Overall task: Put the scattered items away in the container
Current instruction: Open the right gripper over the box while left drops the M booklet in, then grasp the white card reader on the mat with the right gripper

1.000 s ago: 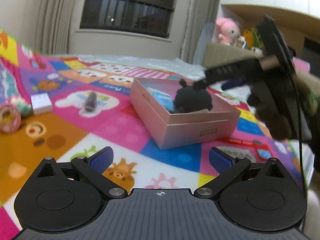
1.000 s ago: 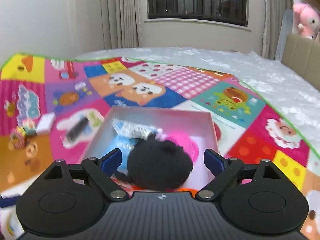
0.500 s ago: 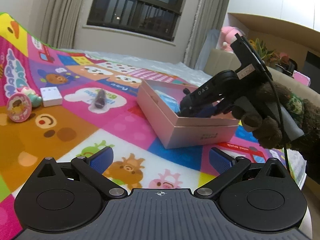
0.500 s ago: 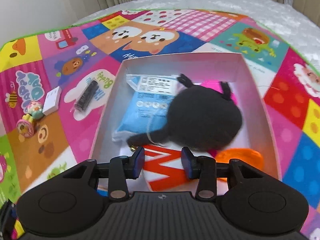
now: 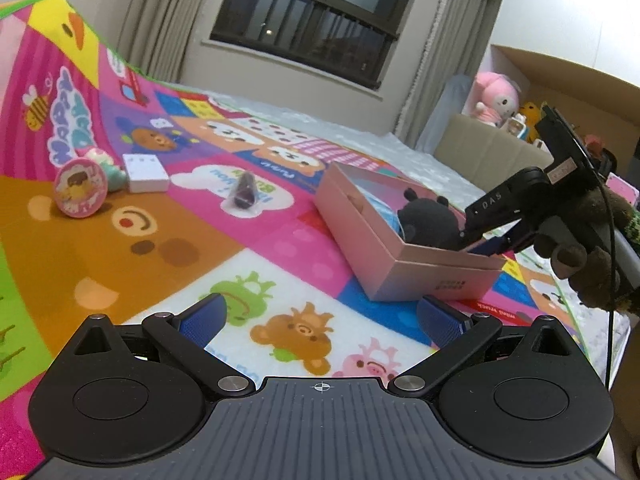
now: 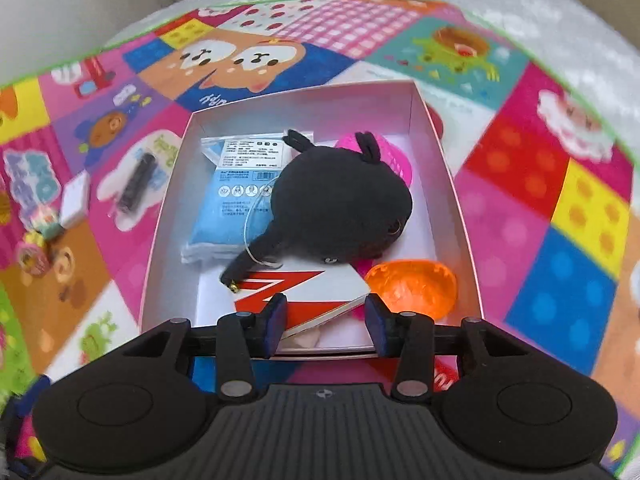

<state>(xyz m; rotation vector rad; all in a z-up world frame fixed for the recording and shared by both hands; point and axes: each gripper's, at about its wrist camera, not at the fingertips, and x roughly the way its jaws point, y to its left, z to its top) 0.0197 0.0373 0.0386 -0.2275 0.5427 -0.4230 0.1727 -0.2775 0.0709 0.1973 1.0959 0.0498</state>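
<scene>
Glossy cartoon-print mat [image 5: 168, 256] beneath rigid pink box [image 5: 384, 256]; inside, fuzzy round black plush [image 6: 340, 204], crinkly blue packet [image 6: 228, 204]. Left of box: dark tube [image 5: 243, 194], white block [image 5: 146, 168]. Right gripper [image 6: 325, 320] narrowed, grasping nothing; left gripper [image 5: 320, 320] spread, empty.

Lighting: even indoor light, bright, source unseen; window [image 5: 304, 36] dark. Shadows: soft, short, beside the pink box [image 5: 400, 256] on the play mat [image 5: 168, 248]. Glare: faint sheen on the orange item [image 6: 412, 284]. Distortion: strong fisheye bending, dark corners. Blur: right wrist view smeared toward its edges; left wrist view sharp.
</scene>
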